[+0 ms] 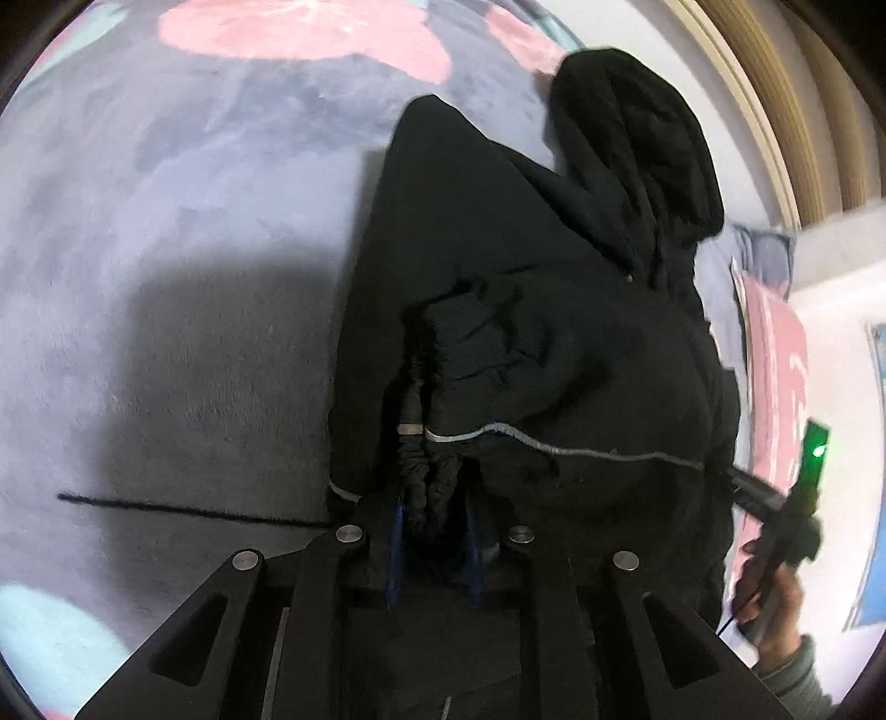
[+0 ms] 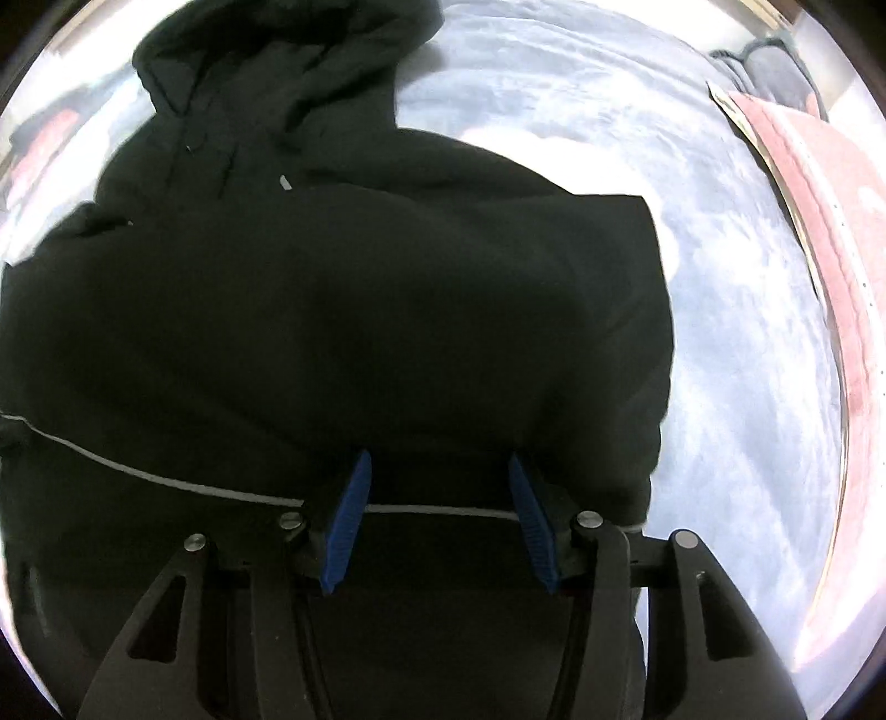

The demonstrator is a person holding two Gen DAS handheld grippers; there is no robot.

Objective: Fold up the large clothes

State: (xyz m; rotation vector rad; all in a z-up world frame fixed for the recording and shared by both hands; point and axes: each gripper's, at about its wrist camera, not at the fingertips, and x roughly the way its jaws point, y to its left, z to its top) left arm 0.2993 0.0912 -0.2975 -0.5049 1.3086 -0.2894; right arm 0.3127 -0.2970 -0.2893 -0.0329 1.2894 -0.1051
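A black hooded jacket (image 1: 554, 343) lies on a lavender plush blanket (image 1: 166, 277), hood (image 1: 637, 149) at the far end, a thin grey stripe (image 1: 581, 451) across its near part. My left gripper (image 1: 434, 531) is shut on a bunched fold of the jacket's near hem, blue pads pressed on the fabric. In the right wrist view the jacket (image 2: 332, 304) fills the frame. My right gripper (image 2: 440, 498) is open, its blue pads (image 2: 349, 520) wide apart over the hem at the grey stripe (image 2: 437, 509). The right gripper also shows at the right in the left wrist view (image 1: 786, 509).
The blanket has pink patches (image 1: 310, 27) and a pink border (image 2: 830, 249) at the right edge. A black cord (image 1: 183, 507) lies on the blanket at the left. A wooden frame (image 1: 775, 111) and a white wall stand beyond.
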